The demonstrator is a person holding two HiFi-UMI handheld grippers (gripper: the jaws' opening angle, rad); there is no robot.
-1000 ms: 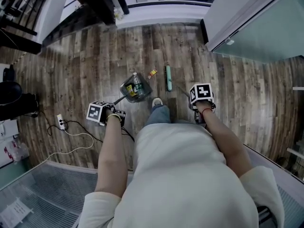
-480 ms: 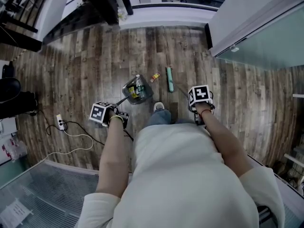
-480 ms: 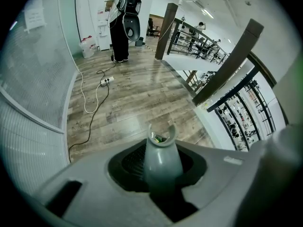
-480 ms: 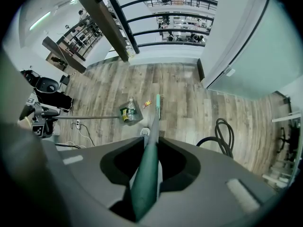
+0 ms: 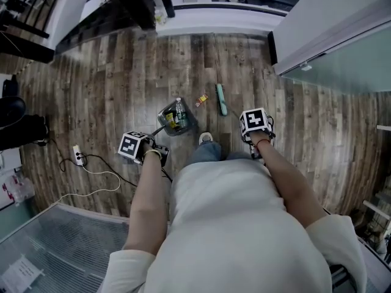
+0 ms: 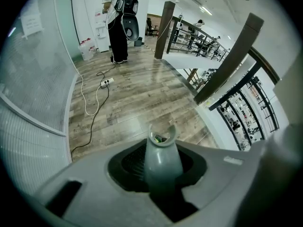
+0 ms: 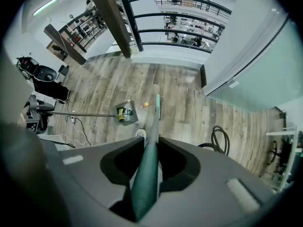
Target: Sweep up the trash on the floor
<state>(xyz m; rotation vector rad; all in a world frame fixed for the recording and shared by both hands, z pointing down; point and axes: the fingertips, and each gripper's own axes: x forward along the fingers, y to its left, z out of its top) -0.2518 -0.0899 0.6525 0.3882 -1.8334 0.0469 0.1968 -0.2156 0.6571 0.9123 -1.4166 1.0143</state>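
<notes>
A long-handled grey dustpan point(image 5: 174, 118) rests on the wood floor, with a plastic bottle point(image 5: 179, 112) and other trash inside it. My left gripper point(image 5: 146, 144) is shut on the dustpan's grey handle point(image 6: 162, 160). A small yellow-red wrapper point(image 5: 201, 100) lies on the floor between the pan and the green broom head point(image 5: 221, 99). My right gripper point(image 5: 256, 127) is shut on the green broom handle point(image 7: 147, 167), which runs down to the broom head point(image 7: 156, 107). The right gripper view also shows the dustpan point(image 7: 125, 112) and the wrapper point(image 7: 145, 105).
A power strip point(image 5: 78, 156) with a white cable lies on the floor at left, near a black chair point(image 5: 15, 124). Glass walls stand at right and lower left, with a railing at the far edge. A black hose coil point(image 7: 218, 138) lies at right. A person point(image 6: 120, 22) stands far off.
The head camera has drifted slightly. Both grippers keep their holds, and the dustpan, wrapper and broom head stand much as before.
</notes>
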